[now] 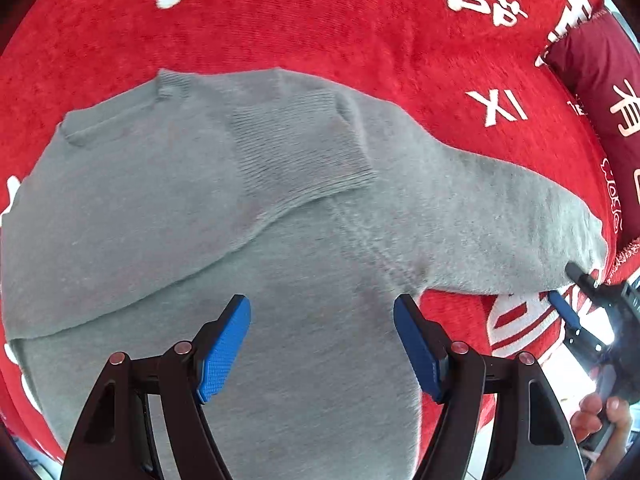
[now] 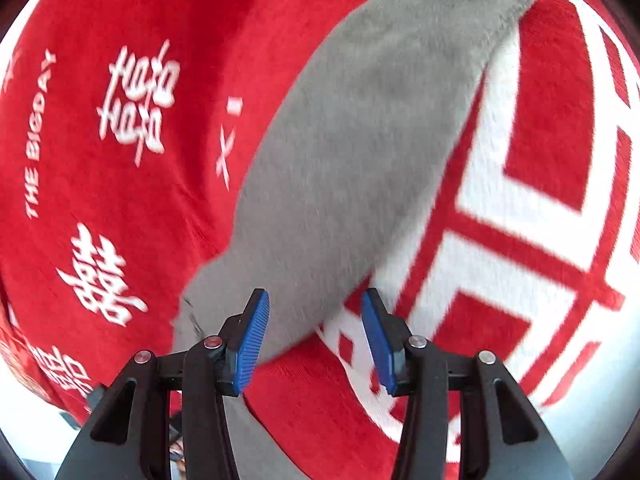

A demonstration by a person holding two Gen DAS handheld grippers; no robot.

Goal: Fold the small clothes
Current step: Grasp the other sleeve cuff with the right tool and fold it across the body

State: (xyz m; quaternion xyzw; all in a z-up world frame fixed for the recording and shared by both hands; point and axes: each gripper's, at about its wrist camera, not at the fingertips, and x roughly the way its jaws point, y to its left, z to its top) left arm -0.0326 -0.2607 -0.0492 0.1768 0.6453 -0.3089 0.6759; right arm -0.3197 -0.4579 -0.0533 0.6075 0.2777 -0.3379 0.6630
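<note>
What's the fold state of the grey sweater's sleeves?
Half done: on the grey sweater, one sleeve lies folded across the body, and the other sleeve is spread on the red blanket.

A red plush blanket (image 1: 360, 32) covers the whole surface — white characters and short bits of lettering (one line reads "THE BIGDAY") scattered across it. At its far edge lies a darker maroon cushion (image 1: 592, 68) with pale characters.

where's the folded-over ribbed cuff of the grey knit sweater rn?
Left wrist view, centre: the ribbed cuff lies folded across the grey knit sweater chest, below the collar, ahead of the open left gripper.
</note>
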